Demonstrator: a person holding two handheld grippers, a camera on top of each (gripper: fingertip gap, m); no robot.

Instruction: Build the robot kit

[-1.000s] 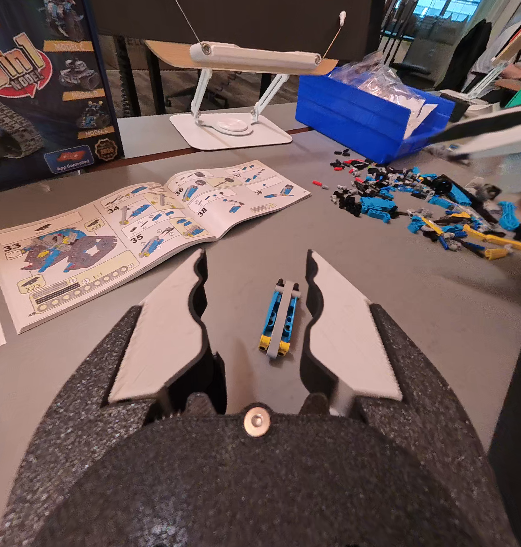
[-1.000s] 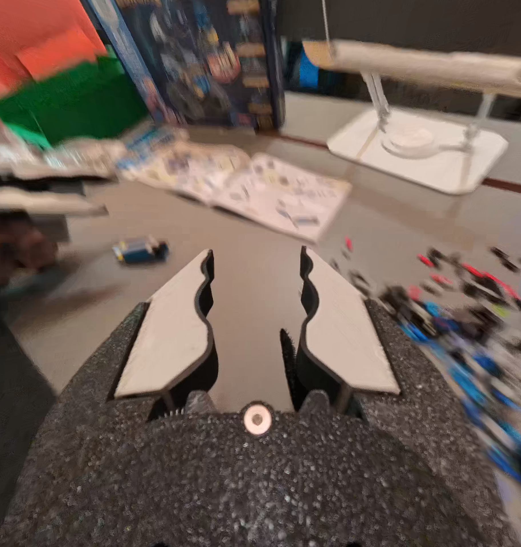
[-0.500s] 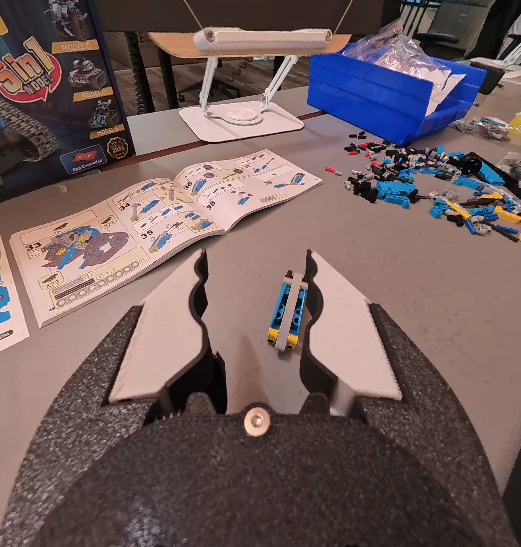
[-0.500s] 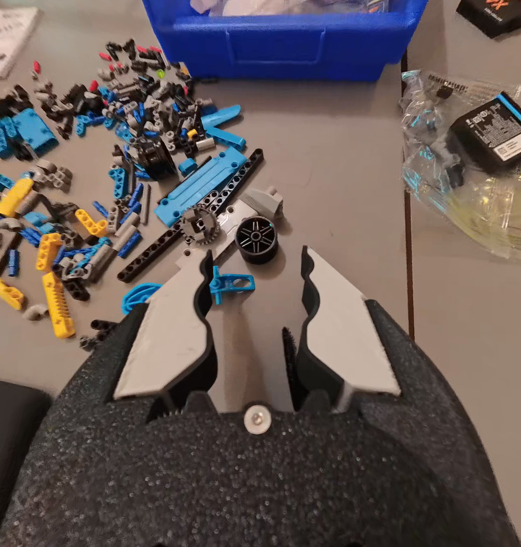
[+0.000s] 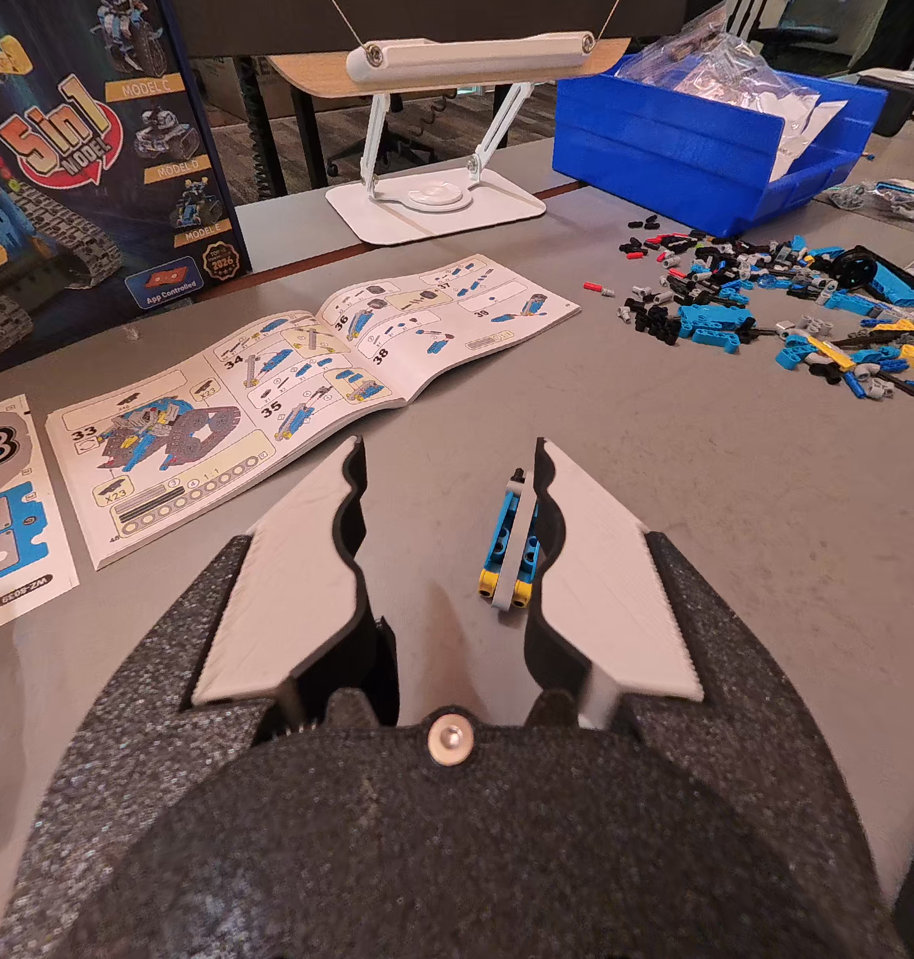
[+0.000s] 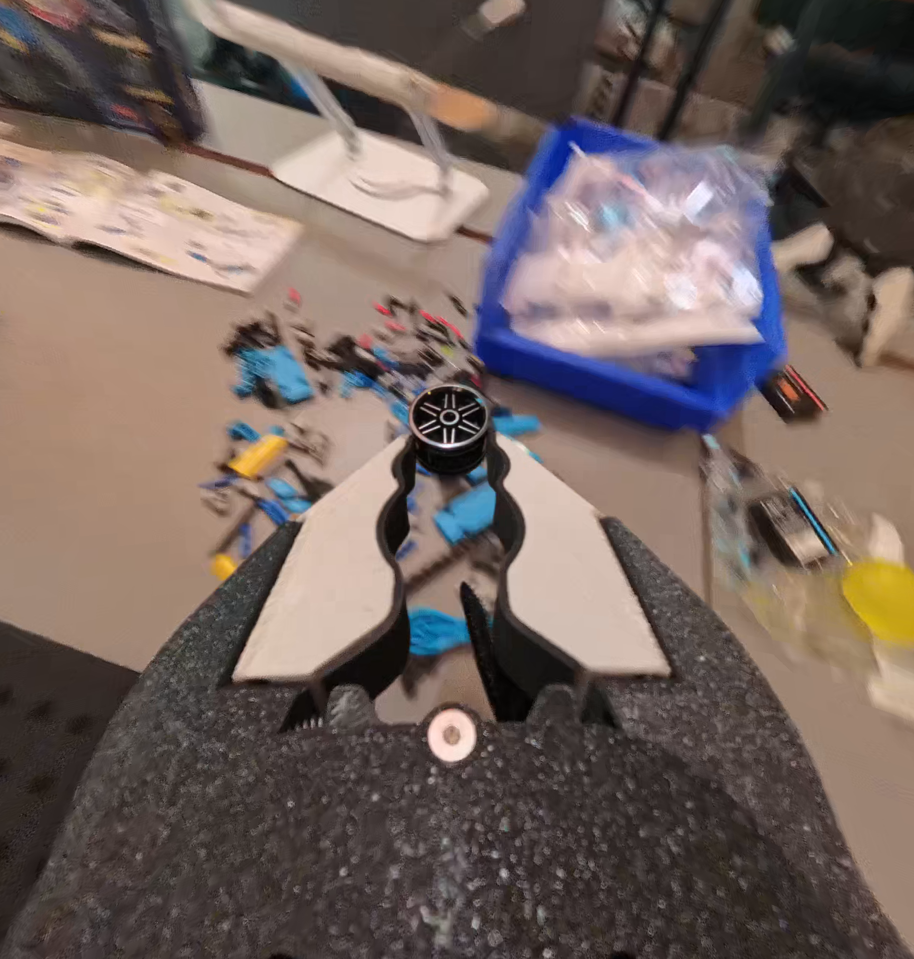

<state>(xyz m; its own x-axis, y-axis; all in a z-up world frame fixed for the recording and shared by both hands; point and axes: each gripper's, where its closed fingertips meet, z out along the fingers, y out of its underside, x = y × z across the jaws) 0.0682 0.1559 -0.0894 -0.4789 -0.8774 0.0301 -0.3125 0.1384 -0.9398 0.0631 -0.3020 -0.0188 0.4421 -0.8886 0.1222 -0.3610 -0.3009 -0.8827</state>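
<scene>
My right hand-held gripper pinches a black wheel above the table. My left hand-held gripper gapes wide, its right finger against a blue assembly.

On my grey tabletop: open instruction booklet, sticker sheet, printed set box, white stand, blue bin holding plastic bags.

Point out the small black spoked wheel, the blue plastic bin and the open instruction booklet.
small black spoked wheel (image 6: pixel 448 418): right wrist view, on its spoked face, held between the fingertips.
blue plastic bin (image 5: pixel 667 155): left wrist view, on its long front wall.
open instruction booklet (image 5: pixel 309 384): left wrist view, near its centre fold.
</scene>
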